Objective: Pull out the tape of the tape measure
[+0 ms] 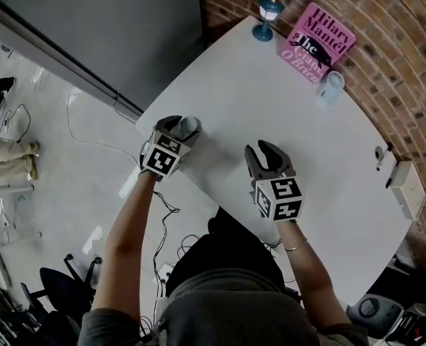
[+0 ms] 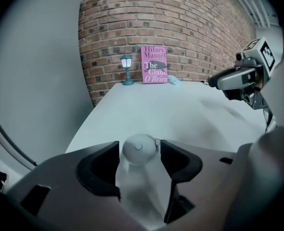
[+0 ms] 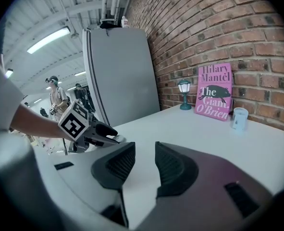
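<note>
A small round white tape measure (image 1: 189, 125) (image 2: 139, 150) lies near the left edge of the white table (image 1: 270, 99). My left gripper (image 1: 178, 130) (image 2: 139, 147) has its jaws spread wide around the tape measure. A thin gap shows on each side, so the pads do not press on it. A small metal tab sticks out at its right side, and no tape is drawn out. My right gripper (image 1: 263, 150) (image 3: 144, 150) hovers over the table to the right, open, with nothing between its fingers. It also shows in the left gripper view as the right gripper (image 2: 230, 81).
Against the brick wall at the table's far end stand a pink book (image 1: 317, 42), a small lamp (image 1: 269, 16) and a pale cup (image 1: 331, 89). A white box (image 1: 407, 186) sits at the right edge. Cables lie on the floor (image 1: 76, 150) to the left. People (image 3: 55, 97) stand far off.
</note>
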